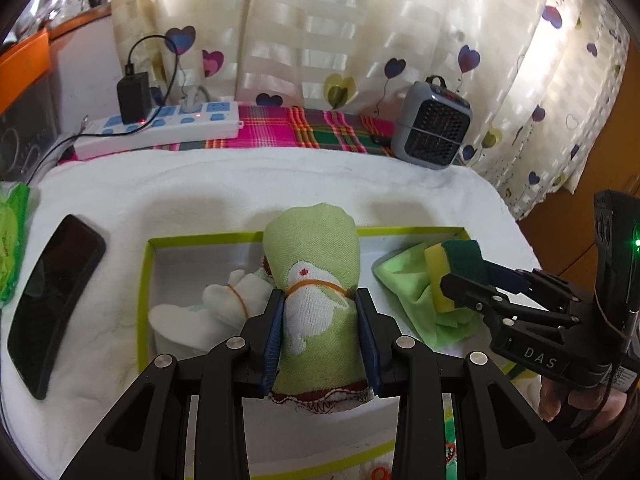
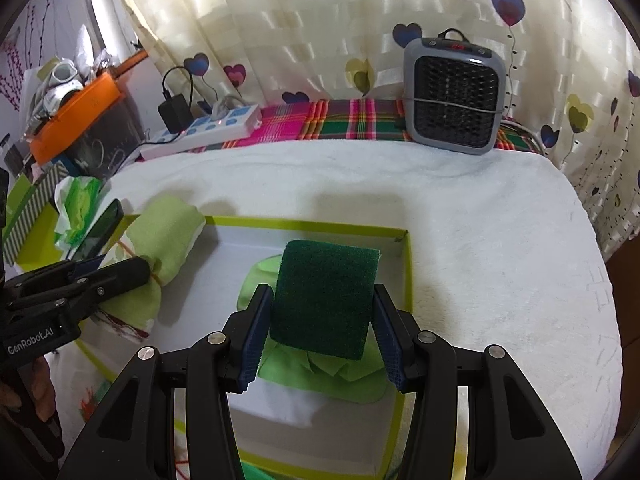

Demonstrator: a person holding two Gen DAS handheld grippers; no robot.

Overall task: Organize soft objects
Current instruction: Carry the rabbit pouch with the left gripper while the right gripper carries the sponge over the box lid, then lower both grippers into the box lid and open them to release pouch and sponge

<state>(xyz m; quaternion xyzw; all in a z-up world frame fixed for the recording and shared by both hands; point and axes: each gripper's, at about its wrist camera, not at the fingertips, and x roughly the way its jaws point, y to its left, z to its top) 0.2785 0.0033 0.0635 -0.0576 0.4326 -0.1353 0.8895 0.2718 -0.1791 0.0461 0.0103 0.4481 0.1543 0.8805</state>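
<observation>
Gripping a rolled green sock bundle (image 1: 316,280) between nearly closed jaws, the left gripper (image 1: 320,300) holds it above the green-rimmed box (image 1: 200,239), the chosen landmark for this report. Both blue pads press on the bundle's flanks just below an orange rubber band that circles it, and the bundle's rounded end reaches toward the box's far rim. Inside the box, on its left half, lies a white sock bundle (image 1: 208,312), likewise banded. Over the box's right half, the right gripper (image 2: 320,312) has its jaws about half apart and clamped on a sponge (image 2: 324,300) with a dark green scouring face and a yellow body; the pads bear on its two sides. Directly under the sponge, a light green cloth (image 2: 328,376) lies crumpled on the box floor. Left of the box, a black phone (image 1: 52,300) rests on the white towel (image 1: 320,184) that carries the box. Beyond the box, at the towel's far edge, a white power strip (image 1: 160,132) sits to the left and a small grey heater (image 1: 432,128) to the right, both on a plaid cloth (image 1: 312,128) before a heart-printed curtain (image 1: 360,32).
</observation>
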